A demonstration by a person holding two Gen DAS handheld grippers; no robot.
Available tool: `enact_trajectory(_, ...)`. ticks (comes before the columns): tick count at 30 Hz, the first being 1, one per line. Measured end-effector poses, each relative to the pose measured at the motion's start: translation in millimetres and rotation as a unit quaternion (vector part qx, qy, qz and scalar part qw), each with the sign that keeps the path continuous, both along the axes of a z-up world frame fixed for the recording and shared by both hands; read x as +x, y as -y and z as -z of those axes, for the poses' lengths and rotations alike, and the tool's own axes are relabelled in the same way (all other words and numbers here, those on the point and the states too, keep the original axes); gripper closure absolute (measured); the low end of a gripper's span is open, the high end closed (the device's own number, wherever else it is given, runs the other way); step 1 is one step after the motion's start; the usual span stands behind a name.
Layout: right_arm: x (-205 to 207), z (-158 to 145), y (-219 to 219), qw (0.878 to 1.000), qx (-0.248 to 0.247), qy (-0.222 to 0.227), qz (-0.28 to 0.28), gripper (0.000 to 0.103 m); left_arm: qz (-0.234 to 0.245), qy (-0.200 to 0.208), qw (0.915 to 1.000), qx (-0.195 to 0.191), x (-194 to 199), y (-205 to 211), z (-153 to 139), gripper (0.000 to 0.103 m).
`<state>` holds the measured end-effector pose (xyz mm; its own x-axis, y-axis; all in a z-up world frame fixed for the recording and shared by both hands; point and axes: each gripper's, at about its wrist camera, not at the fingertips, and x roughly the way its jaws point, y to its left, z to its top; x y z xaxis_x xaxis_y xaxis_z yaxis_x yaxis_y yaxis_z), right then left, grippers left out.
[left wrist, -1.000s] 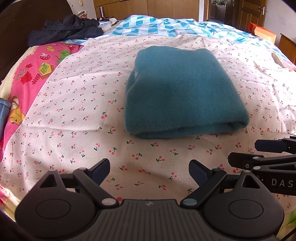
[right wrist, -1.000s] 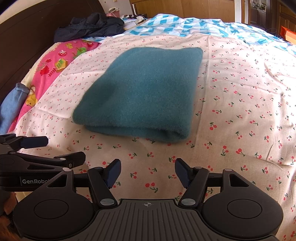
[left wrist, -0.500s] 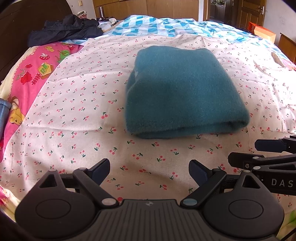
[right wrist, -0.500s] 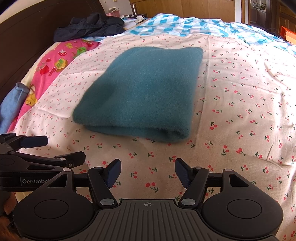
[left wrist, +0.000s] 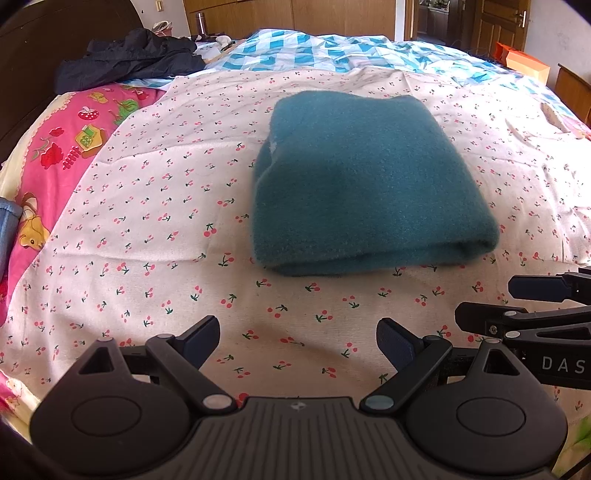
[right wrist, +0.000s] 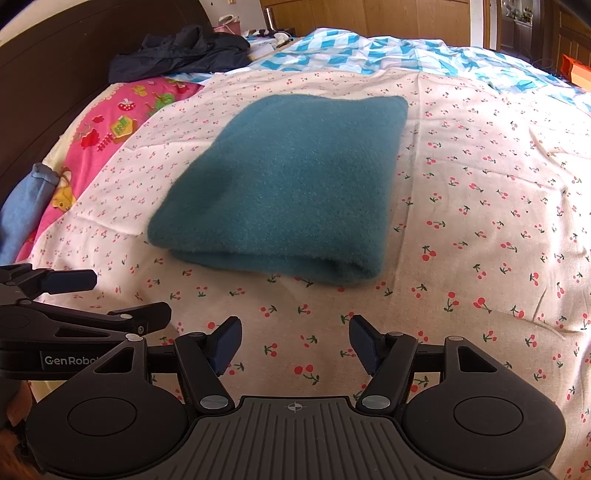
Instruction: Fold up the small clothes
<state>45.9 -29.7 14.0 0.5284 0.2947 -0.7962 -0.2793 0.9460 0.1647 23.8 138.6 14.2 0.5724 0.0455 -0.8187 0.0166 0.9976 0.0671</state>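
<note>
Blue garment (right wrist: 26, 206) at the left edge, cut off by the frame. Right gripper (left wrist: 532, 299) partly cut off at the frame's right edge. Items behind the dark jacket (right wrist: 181, 51) too small to identify.

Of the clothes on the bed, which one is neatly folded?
The teal fleece garment, a flat rectangle on the cherry-print sheet. The dark jacket lies crumpled by the headboard, and the blue garment hangs bunched at the bed's edge.

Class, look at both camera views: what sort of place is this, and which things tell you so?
Most likely a bedroom at home: a bed spread with a cherry-print sheet, a dark wooden headboard behind it, and wooden wardrobe doors along the far wall.
</note>
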Motion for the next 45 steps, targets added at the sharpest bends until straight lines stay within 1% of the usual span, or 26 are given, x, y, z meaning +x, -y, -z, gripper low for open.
enact_trajectory(45,2.3,-4.4,-5.9,1.0,-0.005,0.003,-0.003,0.038,0.001,0.0,1.0,-0.006,-0.1,-6.1,-0.6,0.008)
